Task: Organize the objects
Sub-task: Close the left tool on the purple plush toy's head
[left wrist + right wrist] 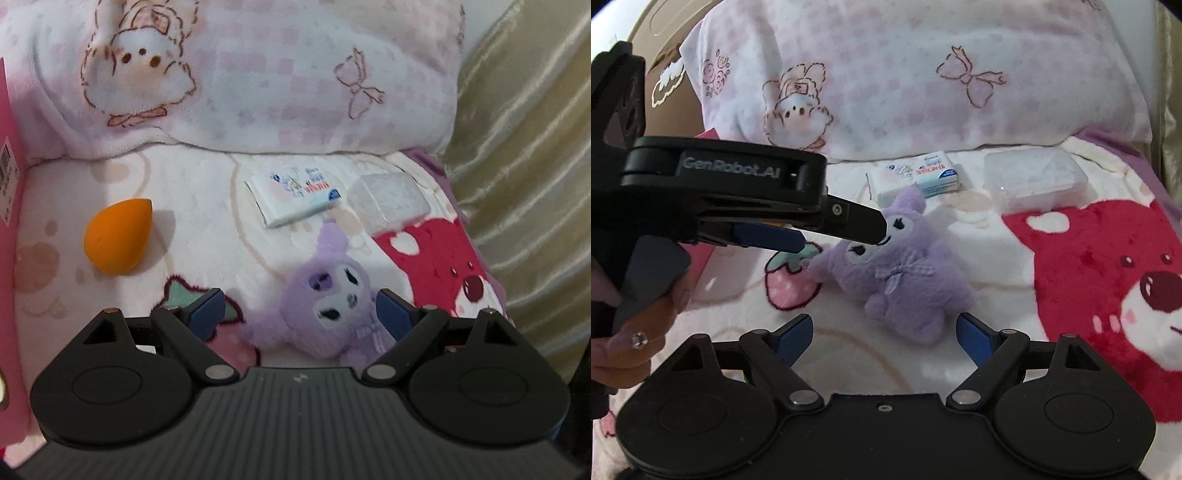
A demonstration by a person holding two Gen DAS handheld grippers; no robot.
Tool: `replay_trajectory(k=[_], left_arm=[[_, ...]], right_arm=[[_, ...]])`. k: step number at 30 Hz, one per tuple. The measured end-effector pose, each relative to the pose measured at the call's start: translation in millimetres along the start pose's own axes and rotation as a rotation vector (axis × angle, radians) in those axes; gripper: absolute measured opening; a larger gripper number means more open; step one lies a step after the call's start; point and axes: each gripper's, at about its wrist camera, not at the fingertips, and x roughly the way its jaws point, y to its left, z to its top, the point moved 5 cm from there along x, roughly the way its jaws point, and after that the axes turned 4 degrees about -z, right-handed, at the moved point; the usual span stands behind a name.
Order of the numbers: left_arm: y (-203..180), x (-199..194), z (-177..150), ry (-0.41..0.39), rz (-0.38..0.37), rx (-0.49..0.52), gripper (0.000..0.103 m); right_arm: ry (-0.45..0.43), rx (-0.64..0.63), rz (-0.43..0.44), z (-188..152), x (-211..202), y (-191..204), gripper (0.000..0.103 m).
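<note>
A purple plush toy [328, 306] lies on the printed blanket [207, 221]; it also shows in the right wrist view [908, 280]. My left gripper [301, 314] is open, its blue fingers on either side of the toy's head; it shows from the side in the right wrist view [842, 236]. My right gripper [884, 338] is open and empty, just in front of the toy's feet. An orange makeup sponge [116, 236] lies to the left. A tissue pack [299, 195] and a clear plastic box [389, 201] lie behind the toy.
A pink-and-white pillow [258, 74] lies along the back. A pink box [9, 177] stands at the left edge. A gold curtain [524, 147] hangs at the right. The tissue pack [918, 177] and clear box [1032, 181] also show in the right wrist view.
</note>
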Motion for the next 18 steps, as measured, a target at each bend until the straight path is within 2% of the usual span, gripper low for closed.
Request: replay_trajectory(k=[3, 4, 6, 10, 14, 16, 18], left_arm=[[5, 6, 3, -0.011, -0.014, -0.03, 0.084], [6, 9, 3, -0.008, -0.02, -0.041, 0.082], [5, 13, 3, 0.003, -0.027, -0.046, 0.066], [0, 15, 0, 0.017, -0.069, -0.07, 0.048], [-5, 13, -4, 0.017, -0.072, -0.099, 0.044], [-4, 9, -6, 0.006, -0.085, -0.111, 0.044], [1, 5, -9, 0.018, -0.091, -0.172, 0.043]], right_arm=[[-0.013, 0.005, -0.001, 1, 3, -3, 0.087], [-0.016, 0.003, -0.003, 1, 3, -4, 0.083], [-0.026, -0.003, -0.025, 2, 4, -7, 0.075], [-0.031, 0.013, -0.05, 5, 4, -17, 0.049], [-0.032, 0.034, -0.033, 7, 0, -22, 0.047], [-0.038, 0.002, -0.031, 8, -7, -18, 0.047], [-0.05, -0.037, -0.008, 7, -14, -11, 0.047]])
